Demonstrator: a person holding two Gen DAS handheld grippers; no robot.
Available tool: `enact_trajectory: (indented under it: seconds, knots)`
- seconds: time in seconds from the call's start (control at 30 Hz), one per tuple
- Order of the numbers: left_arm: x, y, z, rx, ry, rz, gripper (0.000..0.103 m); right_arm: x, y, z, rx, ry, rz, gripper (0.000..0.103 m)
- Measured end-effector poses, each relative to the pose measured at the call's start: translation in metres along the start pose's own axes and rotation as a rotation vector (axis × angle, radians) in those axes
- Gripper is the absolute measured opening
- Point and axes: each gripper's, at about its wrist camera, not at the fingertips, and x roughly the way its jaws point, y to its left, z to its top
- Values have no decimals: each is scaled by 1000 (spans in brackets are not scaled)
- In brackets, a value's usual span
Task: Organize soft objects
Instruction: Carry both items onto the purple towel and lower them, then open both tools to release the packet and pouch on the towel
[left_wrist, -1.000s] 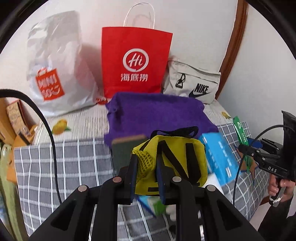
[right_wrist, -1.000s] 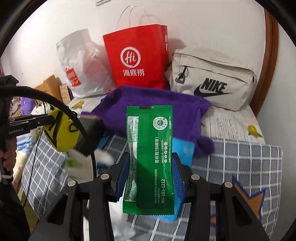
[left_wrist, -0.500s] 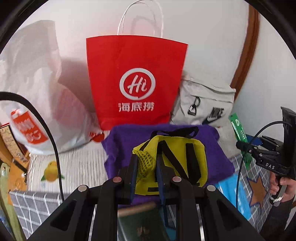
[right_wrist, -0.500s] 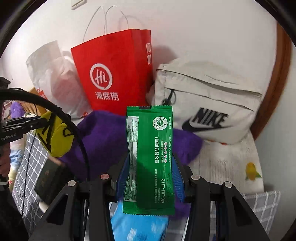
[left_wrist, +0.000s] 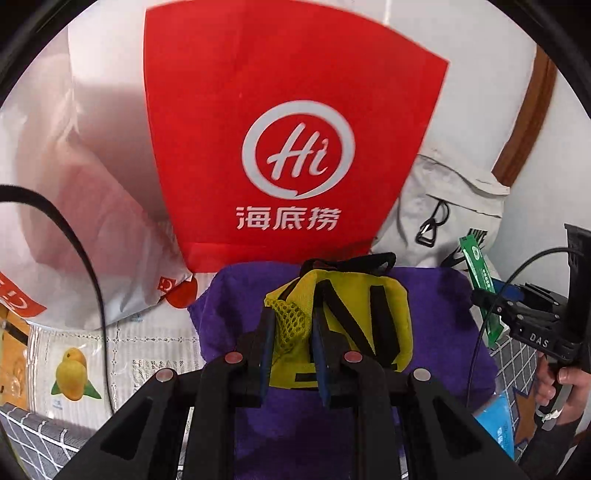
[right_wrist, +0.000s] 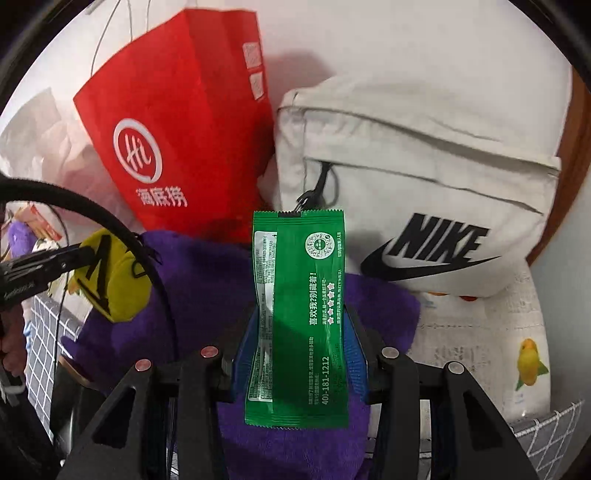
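ahead of us the way is walled off: the red paper bag (left_wrist: 295, 147) stands upright against the wall, the beige nike pouch (right_wrist: 424, 184) leans just beside it on its right, and a white plastic bag (left_wrist: 74, 203) crowds its left. the purple towel (left_wrist: 229, 314) fills the bed before them. we see bare bedding (right_wrist: 480, 332) below the pouch, by the right edge
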Motion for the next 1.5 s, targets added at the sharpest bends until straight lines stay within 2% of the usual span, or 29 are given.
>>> enact_trajectory:
  seconds: [0.2, 0.47, 0.6, 0.97, 1.13, 1.23, 1.3, 1.37, 1.4, 1.47, 1.5]
  knots:
    - [10, 7, -3, -18, 22, 13, 19, 27, -6, -8, -12, 78, -13, 44]
    - [25, 11, -4, -25, 52, 48, 19, 52, -13, -19, 14, 158, 7, 44]
    - [35, 13, -5, -35, 71, 42, 19, 63, -10, -23, 24, 195, 16, 44]
    - [62, 15, -9, -51, 132, 80, 19, 85, 0, -26, 14, 247, -4, 45]
    - [66, 13, -9, -50, 138, 80, 20, 89, 1, -31, 11, 243, -11, 45]
    - [70, 12, -9, -48, 143, 86, 20, 91, -1, -31, 9, 249, -9, 49]
    - [70, 12, -10, -57, 144, 87, 21, 88, -4, -28, 11, 248, -14, 56]
    - [69, 13, -8, -65, 142, 84, 24, 88, -2, -27, 13, 246, -10, 58]
    - [68, 12, -8, -64, 139, 80, 30, 87, -1, -26, 15, 244, -5, 60]
    - [63, 11, -7, -58, 128, 82, 43, 83, 2, -27, 18, 239, 0, 63]
    - [61, 9, -6, -53, 122, 93, 54, 83, 2, -27, 19, 237, 1, 65]
